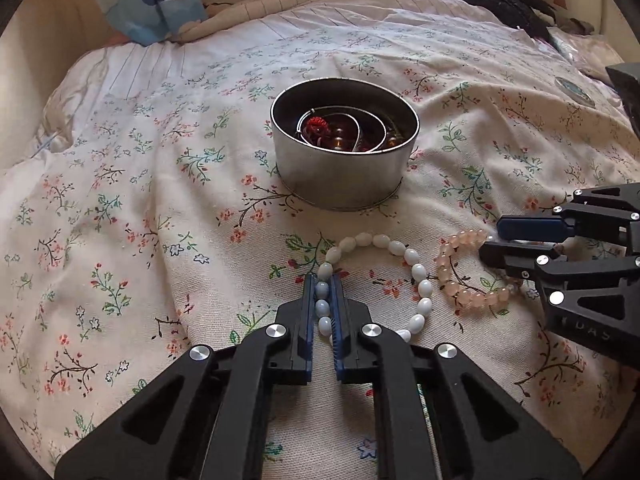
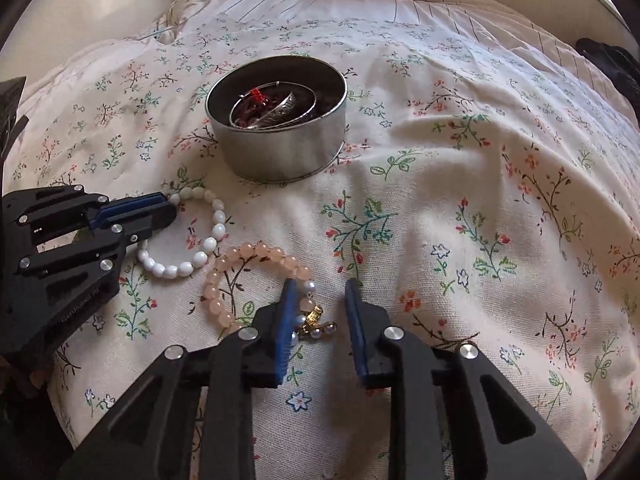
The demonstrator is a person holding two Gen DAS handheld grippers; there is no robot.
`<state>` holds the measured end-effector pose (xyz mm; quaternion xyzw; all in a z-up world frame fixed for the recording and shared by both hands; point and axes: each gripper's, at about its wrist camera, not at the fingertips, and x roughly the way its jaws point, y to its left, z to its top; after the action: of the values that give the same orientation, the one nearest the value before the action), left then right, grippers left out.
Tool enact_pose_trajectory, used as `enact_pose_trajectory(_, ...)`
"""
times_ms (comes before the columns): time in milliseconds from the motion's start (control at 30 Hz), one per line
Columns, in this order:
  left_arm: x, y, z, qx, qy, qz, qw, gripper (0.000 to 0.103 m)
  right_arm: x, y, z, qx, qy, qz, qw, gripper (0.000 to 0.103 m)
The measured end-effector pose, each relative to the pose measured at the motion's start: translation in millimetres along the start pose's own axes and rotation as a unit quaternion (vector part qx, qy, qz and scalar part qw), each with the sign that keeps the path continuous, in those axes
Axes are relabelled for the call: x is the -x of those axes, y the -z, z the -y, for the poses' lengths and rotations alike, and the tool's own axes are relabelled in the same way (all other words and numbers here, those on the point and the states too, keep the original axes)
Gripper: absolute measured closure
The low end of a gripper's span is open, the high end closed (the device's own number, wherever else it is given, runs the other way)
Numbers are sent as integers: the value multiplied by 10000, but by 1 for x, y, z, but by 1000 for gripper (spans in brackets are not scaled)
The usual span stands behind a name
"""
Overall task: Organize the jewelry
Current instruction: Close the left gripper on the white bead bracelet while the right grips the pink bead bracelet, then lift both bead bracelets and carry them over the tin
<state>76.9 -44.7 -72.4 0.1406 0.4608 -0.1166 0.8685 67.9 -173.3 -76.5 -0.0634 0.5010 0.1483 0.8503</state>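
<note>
Two bracelets lie on the floral bedspread (image 1: 120,208) in front of a round metal tin (image 1: 344,168) that already holds dark red beads and silver bangles. The left tongs (image 1: 323,300) are clamped on the white bracelet (image 1: 416,272), three of its oval beads sitting between the blue ribbed pads. The right tongs (image 2: 320,304) stand apart, straddling the charm end of the pink bracelet (image 2: 240,260), whose gold charm (image 2: 314,318) and small pearls rest just inside the left pad.

The likeliest trouble, as I judge it, is slippage. The white beads are smooth, glossy and egg-shaped, strung loosely, so a squeeze on their curved sides may roll them out of the pads as the bracelet lifts. The loop will also hang and swing; it could catch the tin's thin rim or drape over the edge instead of dropping inside. The two bracelets lie nearly touching, so a dragged lift might snag the pink one.

For the right tongs, the charm cluster is lumpy and small; closing on it may pinch only the dangling pearls, leaving the round, translucent pink beads to sag. The bedspread is soft, creased cotton, so pressing down could bunch fabric between the pads. The tin sits on that yielding surface and may tip if bumped.
</note>
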Motion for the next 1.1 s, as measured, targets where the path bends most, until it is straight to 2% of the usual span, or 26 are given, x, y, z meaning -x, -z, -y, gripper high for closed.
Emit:
enact_pose_trajectory(67, 1, 1, 5, -152, -20, 17, 9999, 96, 3, 1, 2, -35, -171, -5, 9998, 87)
enact_pose_trajectory(133, 9, 0, 4, -65, 170, 137, 9997, 96, 9, 2, 15, -465, -622, 97, 9969, 90)
enact_pose_trajectory(267, 31, -4, -6, 407, 381, 508, 9972, 96, 23, 6, 45, -1362, -1473, 419, 9788, 95)
enact_pose_trajectory(367, 40, -5, -8, 581, 409, 628, 9955, 96, 29, 8, 56, -1721, -1769, 551, 9675, 95)
enact_pose_trajectory(467, 40, -6, -5, 522, 337, 645, 9960, 96, 26, 7, 55, -1733, -1554, 500, 9712, 91)
enact_pose_trajectory(533, 40, -6, -6, 538, 316, 649, 9959, 96, 25, 4, 48, -1538, -1401, 494, 9769, 73)
enact_pose_trajectory(567, 40, -6, -7, 577, 325, 645, 9957, 96, 24, 3, 44, -1404, -1232, 451, 9814, 69)
enact_pose_trajectory(600, 38, -5, -9, 610, 335, 607, 9957, 96, 19, 2, 37, -1227, -1010, 343, 9867, 58)
enact_pose_trajectory(633, 35, -5, -10, 613, 319, 543, 9961, 96, 11, 3, 31, -1019, -792, 177, 9915, 55)
enact_pose_trajectory(700, 26, -4, -9, 551, 256, 349, 9975, 96, 3, 5, 16, -563, -378, -17, 9977, 55)
enact_pose_trajectory(767, 16, -2, -6, 418, 136, 148, 9989, 96, 2, 6, 14, -543, -549, -40, 9970, 70)
enact_pose_trajectory(800, 12, -1, -5, 373, 98, 80, 9992, 96, 4, 7, 17, -665, -707, -25, 9953, 83)
enact_pose_trajectory(833, 12, -1, -5, 365, 104, 75, 9993, 96, 6, 7, 22, -797, -839, 14, 9933, 92)
enact_pose_trajectory(900, 17, -1, -8, 459, 232, 172, 9985, 96, 12, 11, 38, -1244, -1318, 159, 9833, 93)
enact_pose_trajectory(967, 25, -2, -13, 611, 385, 334, 9968, 96, 19, 13, 54, -1703, -1830, 357, 9676, 94)
enact_pose_trajectory(1100, 48, -5, -22, 938, 922, 890, 9873, 96, 30, 17, 75, -2272, -2586, 740, 9360, 94)
